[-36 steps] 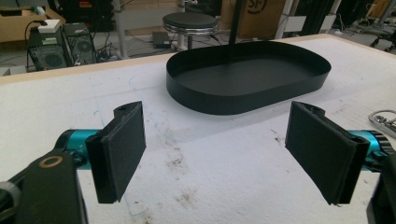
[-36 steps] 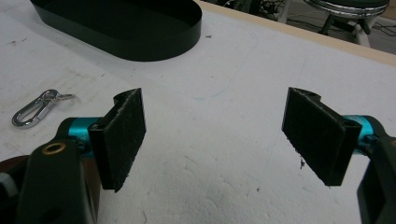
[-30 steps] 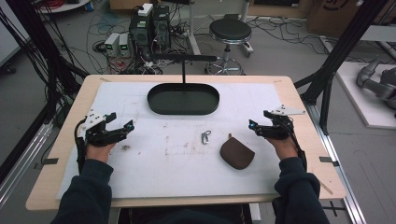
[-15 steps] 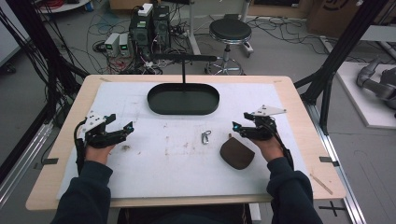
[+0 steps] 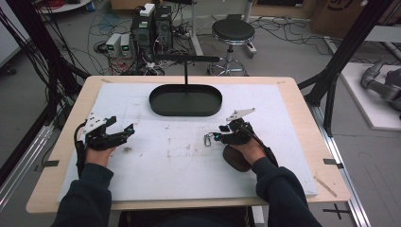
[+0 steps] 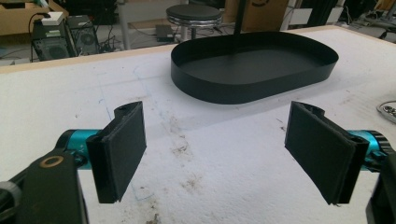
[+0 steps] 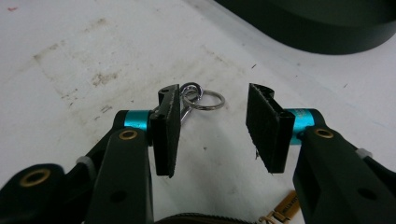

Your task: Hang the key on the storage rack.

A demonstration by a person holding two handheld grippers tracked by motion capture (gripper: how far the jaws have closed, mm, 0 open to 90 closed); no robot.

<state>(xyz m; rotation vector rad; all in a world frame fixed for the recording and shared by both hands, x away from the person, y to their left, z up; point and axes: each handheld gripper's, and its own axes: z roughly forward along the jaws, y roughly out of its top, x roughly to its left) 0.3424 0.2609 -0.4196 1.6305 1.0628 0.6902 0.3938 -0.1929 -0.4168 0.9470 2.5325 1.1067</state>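
Observation:
A small metal key ring with a clip (image 5: 207, 139) lies on the white mat near the table's middle. My right gripper (image 5: 220, 134) is just right of it, open, low over the mat. In the right gripper view the ring (image 7: 201, 99) sits at the tip of one jaw, mostly in the gap between the two. A brown leather pouch (image 5: 235, 159) lies under the right hand, its zip edge (image 7: 201, 218) at the bottom of that view. My left gripper (image 5: 122, 132) rests at the left of the mat, open wide with nothing between its pads (image 6: 121, 149).
A black oval tray (image 5: 185, 100) stands at the back middle of the mat, a black T-shaped stand (image 5: 185, 58) rising behind it. The tray's wall (image 6: 252, 88) lies ahead of the left gripper. The mat bears brown stains (image 5: 126, 150).
My right gripper has travelled left from the right side of the mat, over the brown pouch, up to the key ring. The left gripper has stayed in place.

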